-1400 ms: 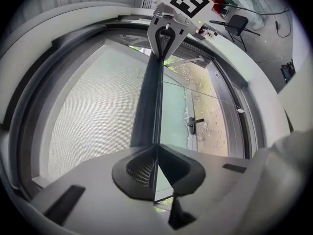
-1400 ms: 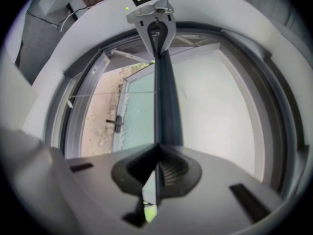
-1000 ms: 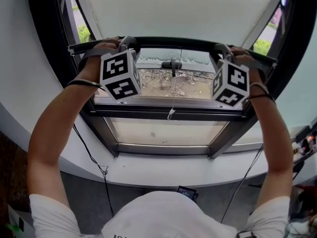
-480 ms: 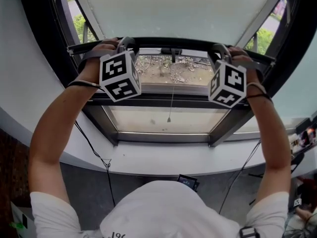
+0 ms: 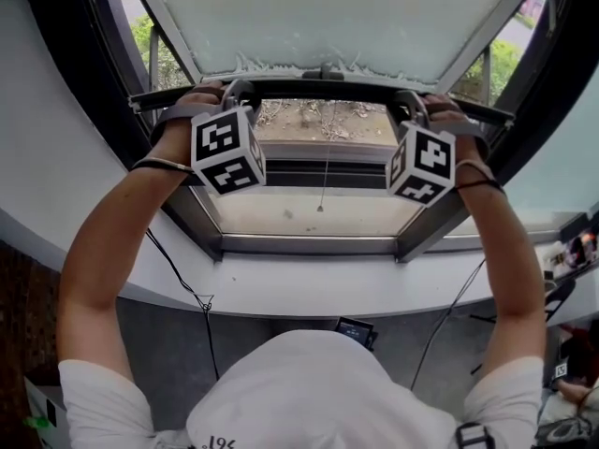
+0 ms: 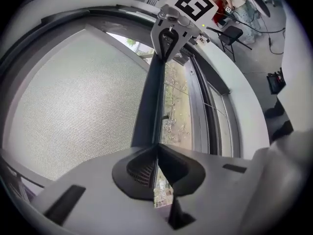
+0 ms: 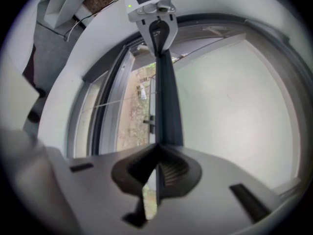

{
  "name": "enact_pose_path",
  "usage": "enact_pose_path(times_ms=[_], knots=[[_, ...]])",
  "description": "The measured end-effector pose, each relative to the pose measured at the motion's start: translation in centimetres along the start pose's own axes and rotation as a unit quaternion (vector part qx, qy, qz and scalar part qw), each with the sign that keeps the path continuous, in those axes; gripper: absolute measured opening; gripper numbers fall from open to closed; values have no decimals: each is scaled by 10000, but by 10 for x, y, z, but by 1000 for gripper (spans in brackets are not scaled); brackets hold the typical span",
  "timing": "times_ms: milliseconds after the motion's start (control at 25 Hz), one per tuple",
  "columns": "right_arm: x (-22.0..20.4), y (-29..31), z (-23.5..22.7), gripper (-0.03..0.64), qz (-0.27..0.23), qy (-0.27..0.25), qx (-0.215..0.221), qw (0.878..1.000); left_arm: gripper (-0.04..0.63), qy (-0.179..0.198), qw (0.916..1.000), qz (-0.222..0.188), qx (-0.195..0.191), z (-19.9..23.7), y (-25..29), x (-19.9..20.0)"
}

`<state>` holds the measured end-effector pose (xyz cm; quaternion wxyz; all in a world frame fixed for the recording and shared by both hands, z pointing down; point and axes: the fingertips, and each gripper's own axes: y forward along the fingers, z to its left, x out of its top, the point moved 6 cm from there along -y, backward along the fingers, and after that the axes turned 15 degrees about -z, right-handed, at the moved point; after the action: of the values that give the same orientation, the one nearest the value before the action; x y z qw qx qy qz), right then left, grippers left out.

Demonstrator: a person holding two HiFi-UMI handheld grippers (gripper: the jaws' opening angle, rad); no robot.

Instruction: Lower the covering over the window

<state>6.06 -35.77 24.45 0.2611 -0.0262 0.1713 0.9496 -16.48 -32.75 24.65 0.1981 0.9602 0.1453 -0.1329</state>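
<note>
My left tool (image 5: pixel 240 90) is pinching the dark bottom bar (image 5: pixel 323 89) of the shade (image 5: pixel 328 17) near the bar's left end. My right tool (image 5: pixel 410 103) is clamped tight on the same bar near its right end. The bar sits roughly level across the upper third of the frame, and the pale shade fills everything above it. Under the bar's edge there's an open strip of glass with gravel outside. Below that come the dark window frame (image 5: pixel 309 244) and the white sill (image 5: pixel 318 297) lower down. A thin pull cord (image 5: pixel 325 171) hangs down the middle between my tools, touching neither one.
</note>
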Motion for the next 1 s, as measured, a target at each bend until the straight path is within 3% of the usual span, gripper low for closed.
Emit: enact_pose_path(times_ms=[280, 720, 1000], knots=[[-1, 3, 7, 31, 42, 28, 68, 10000, 32, -163, 9997, 50, -160, -6, 3, -3], [-9, 21, 58, 32, 97, 121, 739, 9971, 32, -410, 9960, 222, -761, -54, 21, -16], [-11, 25, 74, 34, 120, 230, 835, 9962, 34, -433, 9952, 272, -831, -69, 26, -21]])
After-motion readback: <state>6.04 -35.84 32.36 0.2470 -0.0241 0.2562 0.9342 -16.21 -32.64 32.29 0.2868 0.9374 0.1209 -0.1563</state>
